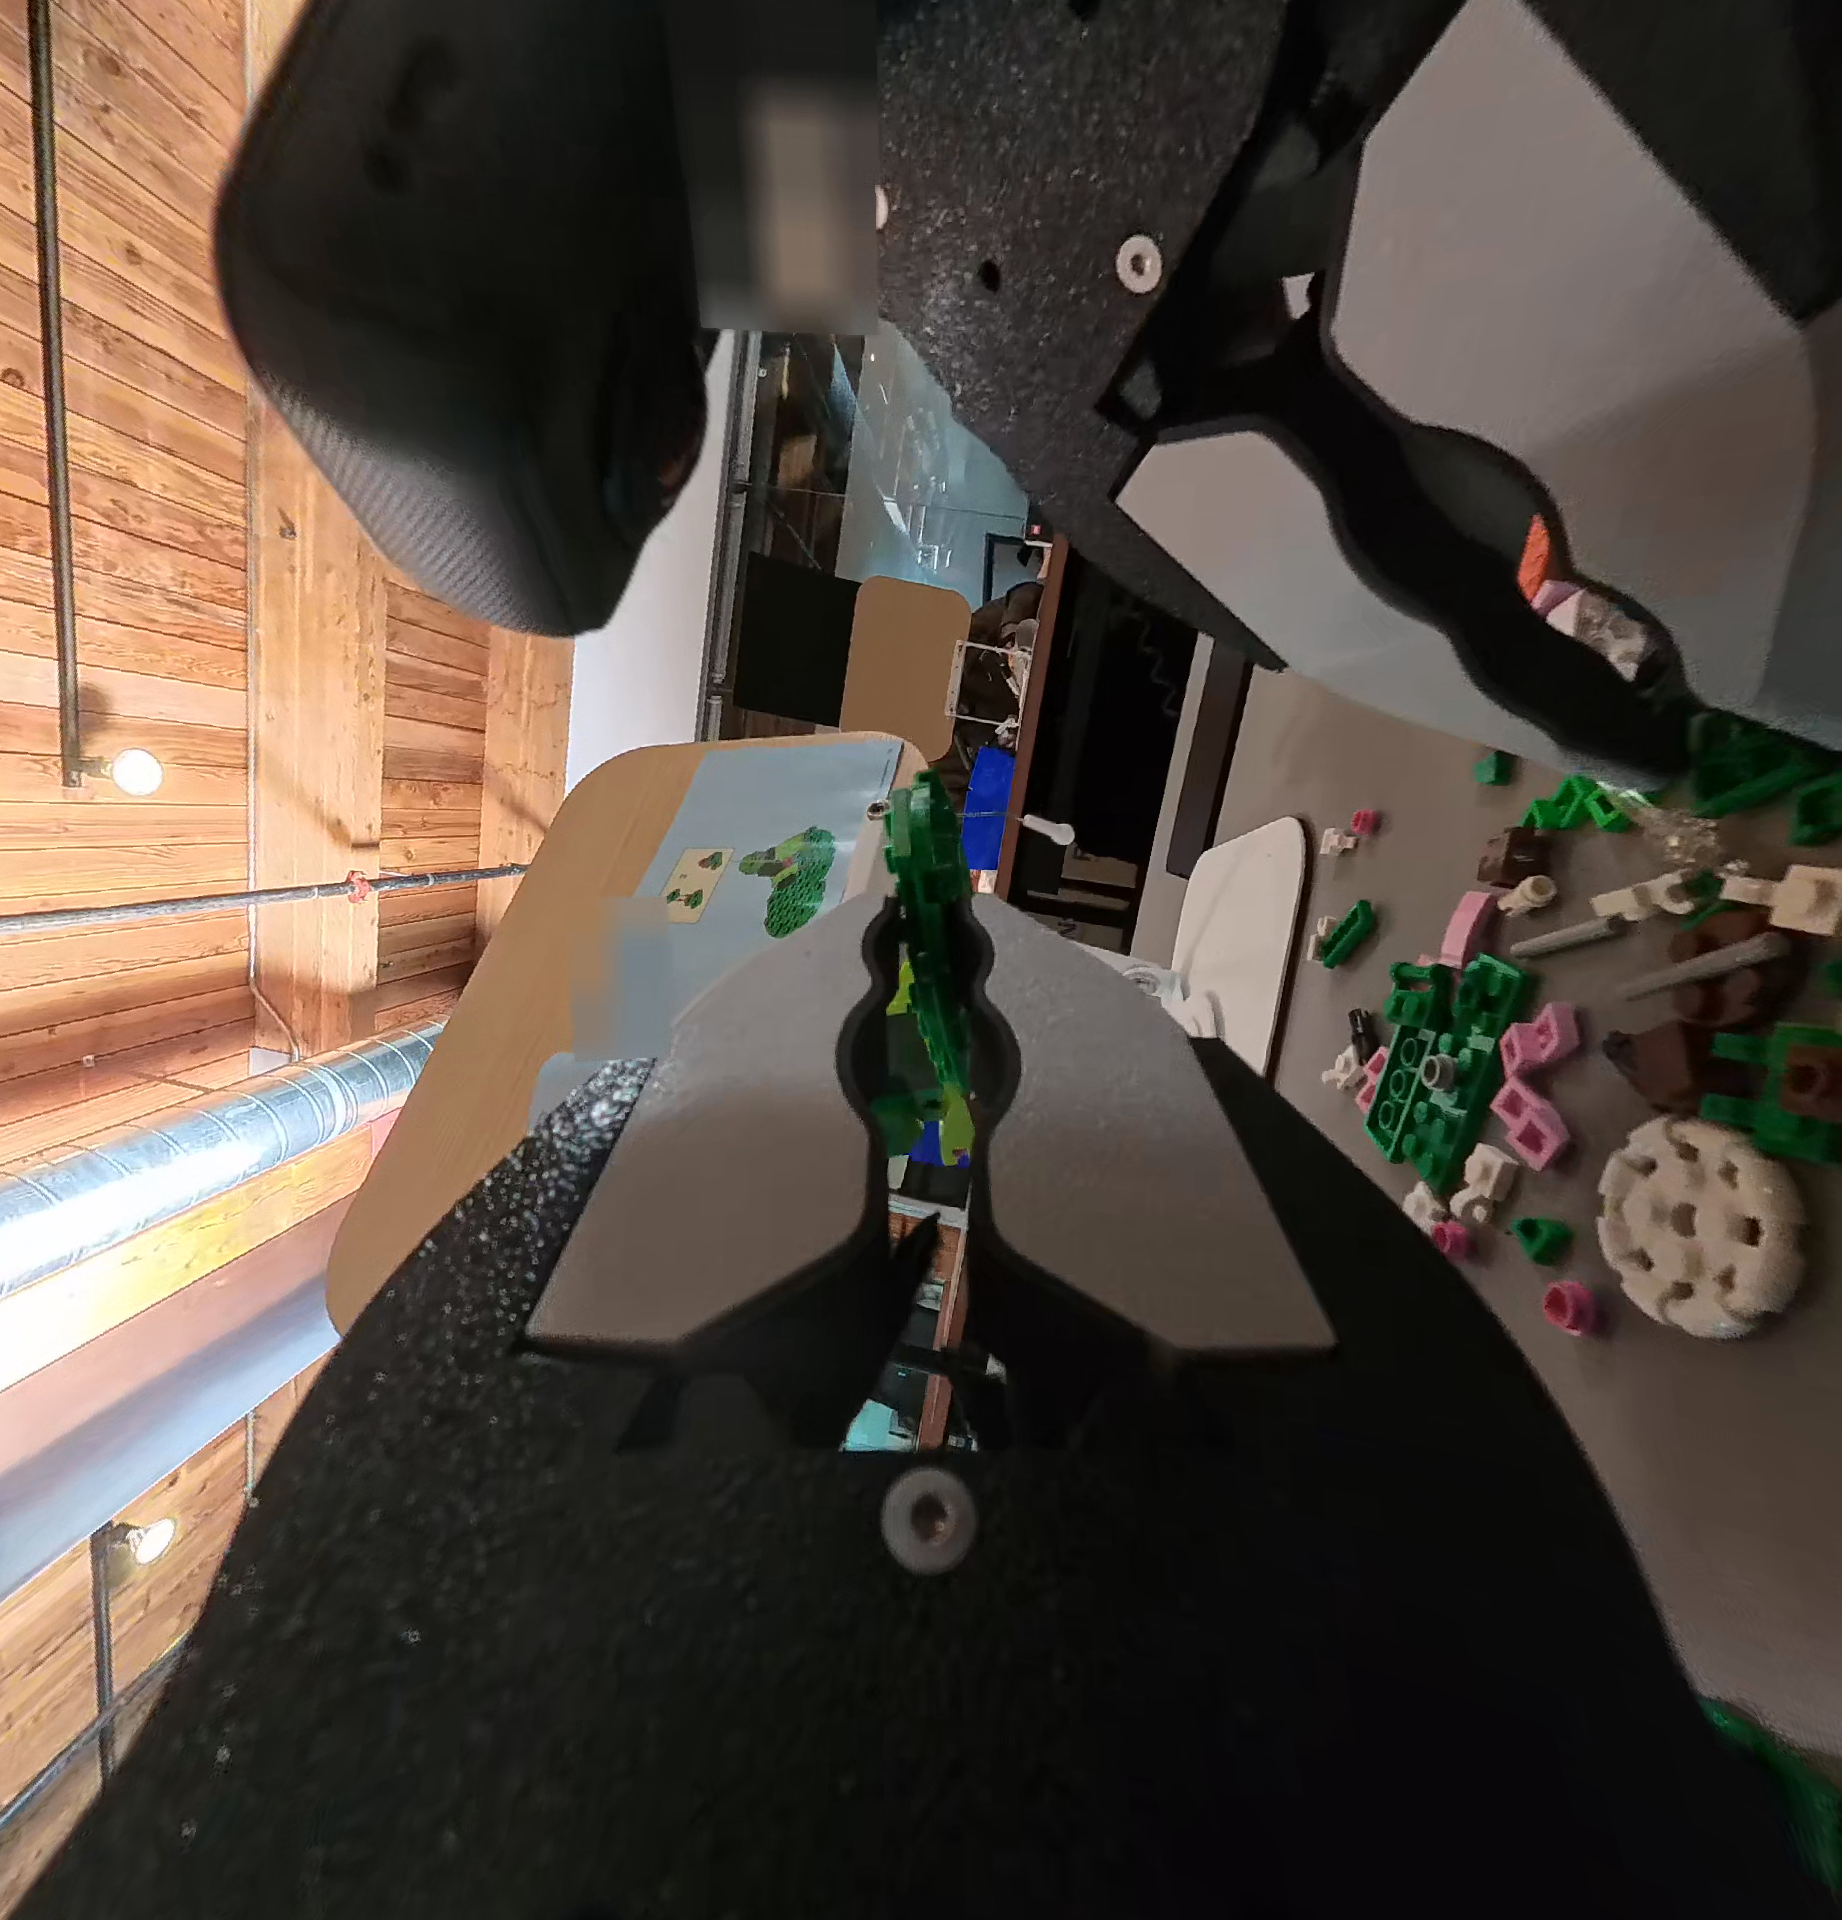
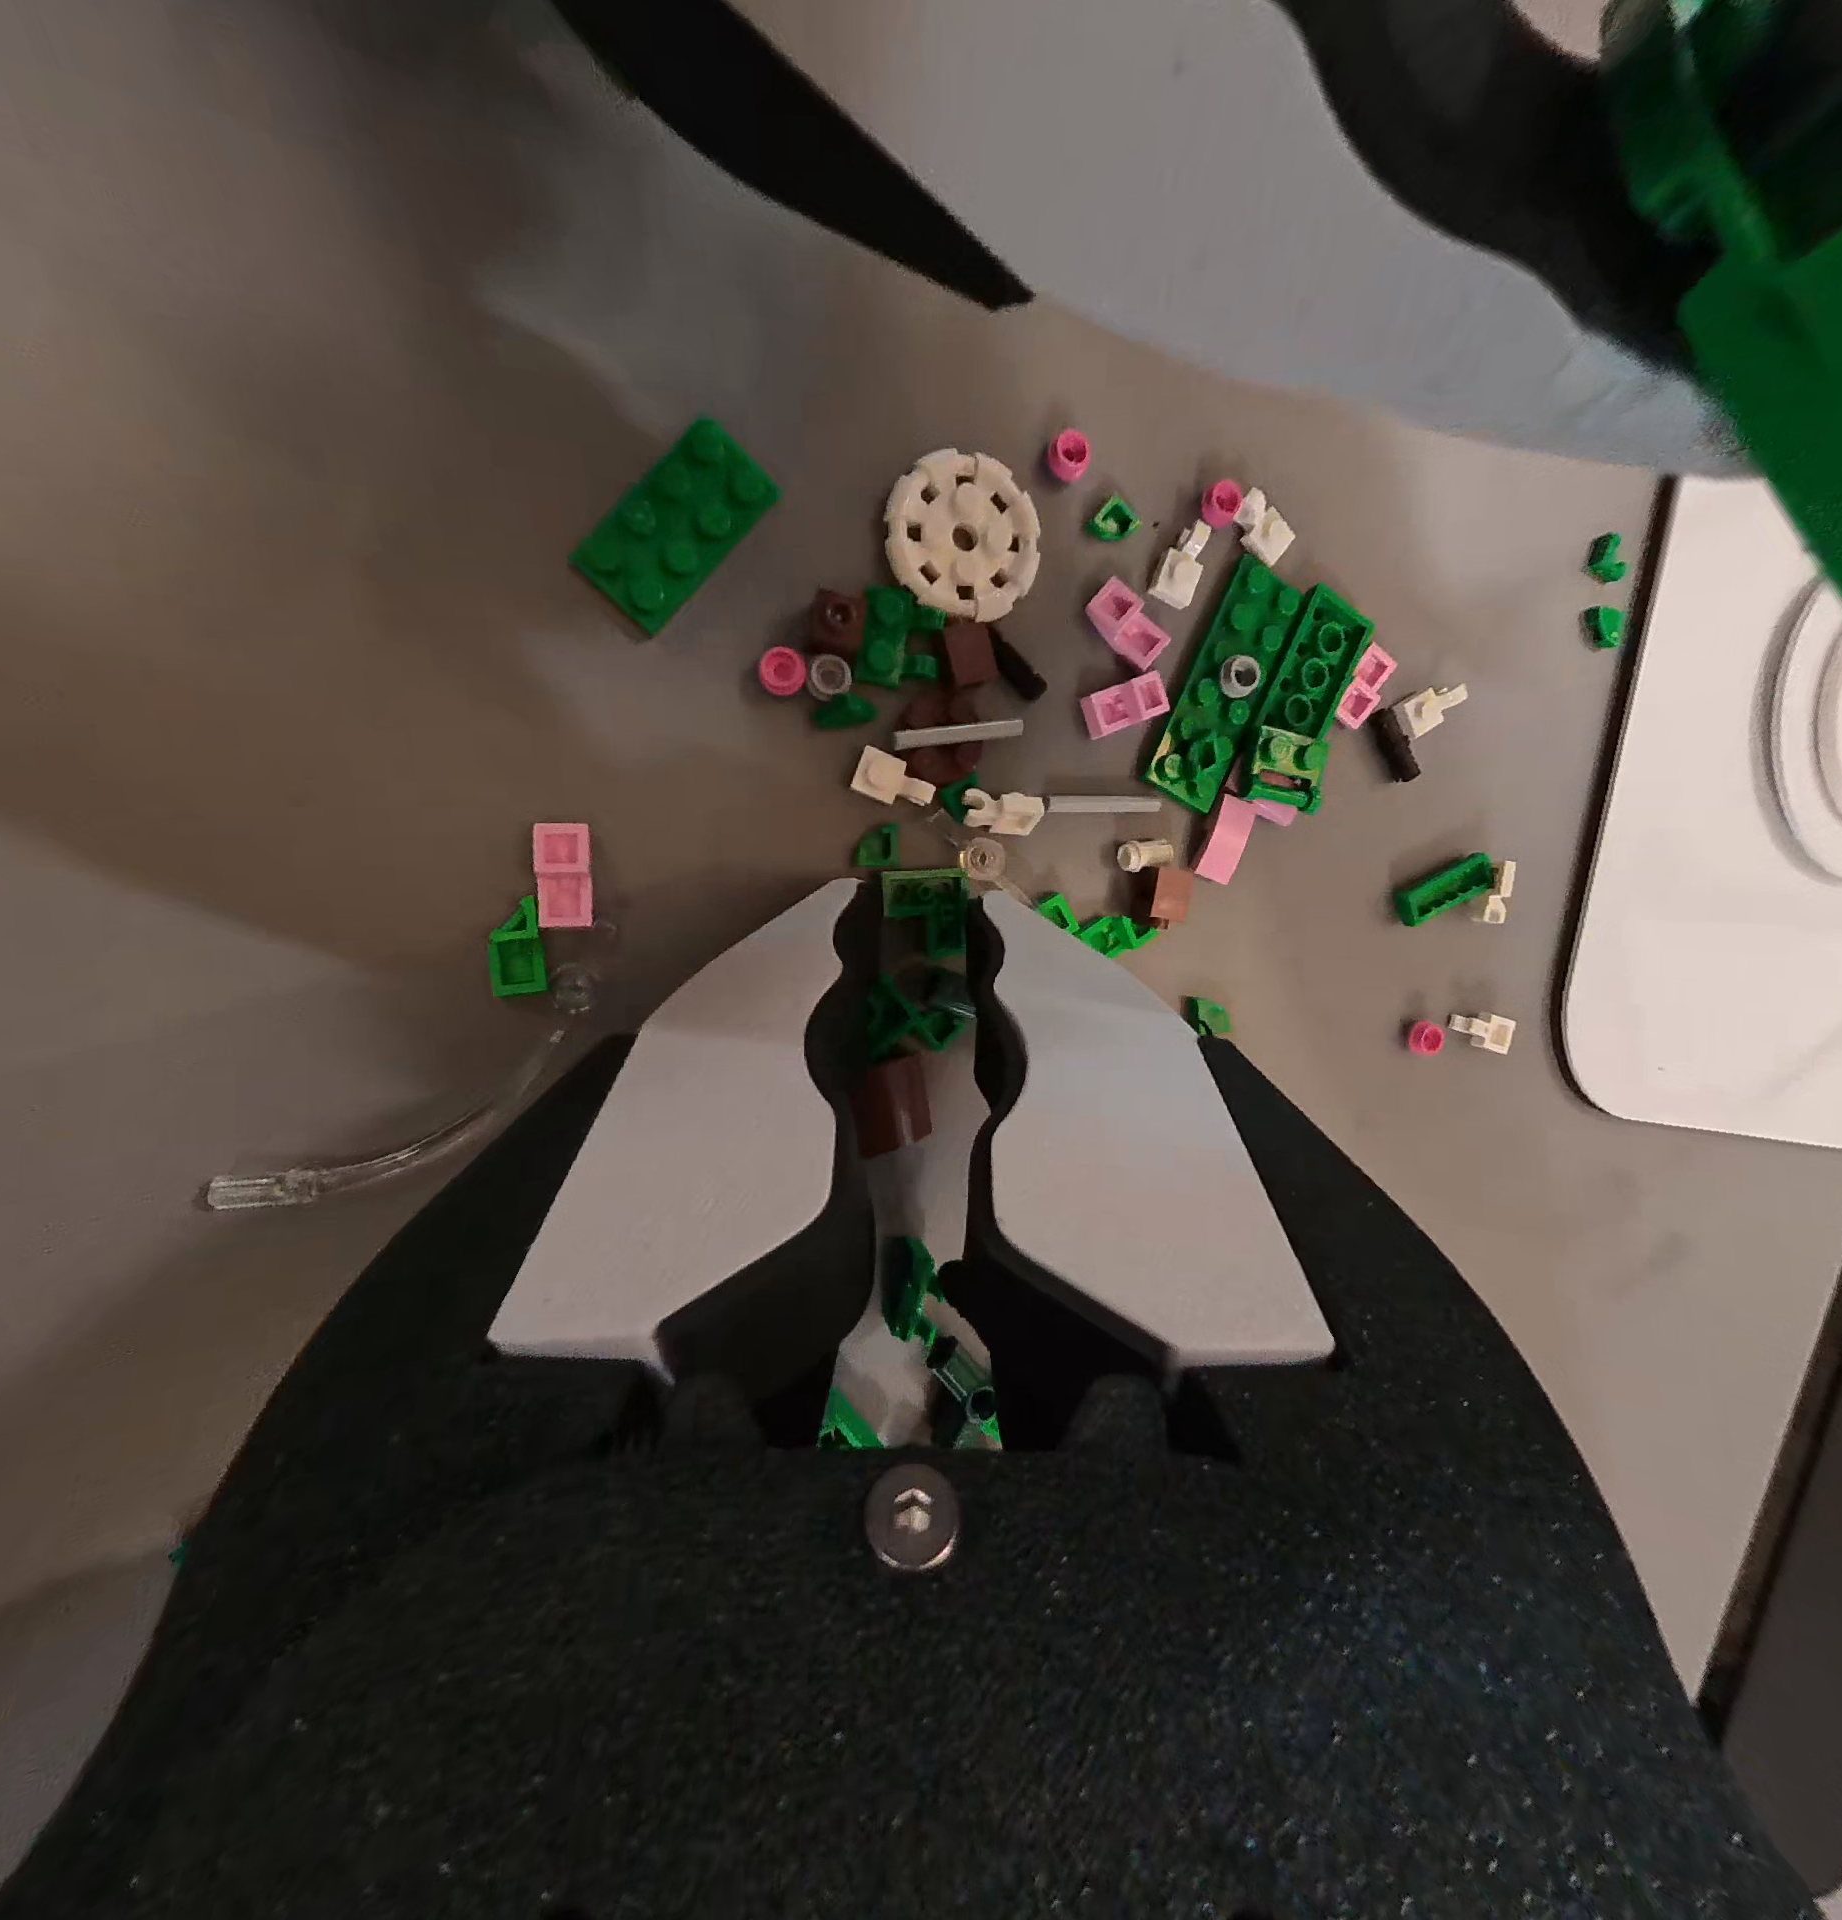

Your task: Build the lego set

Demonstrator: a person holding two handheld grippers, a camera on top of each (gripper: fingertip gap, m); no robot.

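My left gripper (image 1: 925, 920) is shut on a green lego plate assembly (image 1: 922, 862), held edgewise and lifted off the table. The assembly also shows blurred at the top right of the right wrist view (image 2: 1790, 312). My right gripper (image 2: 921, 891) hangs over the pile of loose pieces with its jaws a narrow gap apart. A small green piece (image 2: 922, 896) lies between its tips, and I cannot tell whether it is gripped. A brown brick (image 2: 896, 1107) shows in the gap farther back. The right gripper also shows in the left wrist view (image 1: 1623, 665).
On the grey table (image 2: 273, 520) lie a green 2x4 plate (image 2: 676, 525), a white round piece (image 2: 962, 535), joined green plates (image 2: 1249, 675), pink bricks (image 2: 562, 873) and a clear curved part (image 2: 377, 1174). A white tray (image 2: 1727, 935) is at the right. An instruction sheet (image 1: 771, 862) stands behind. One gripper's finger ends stand about 12 centimeters off the other's.
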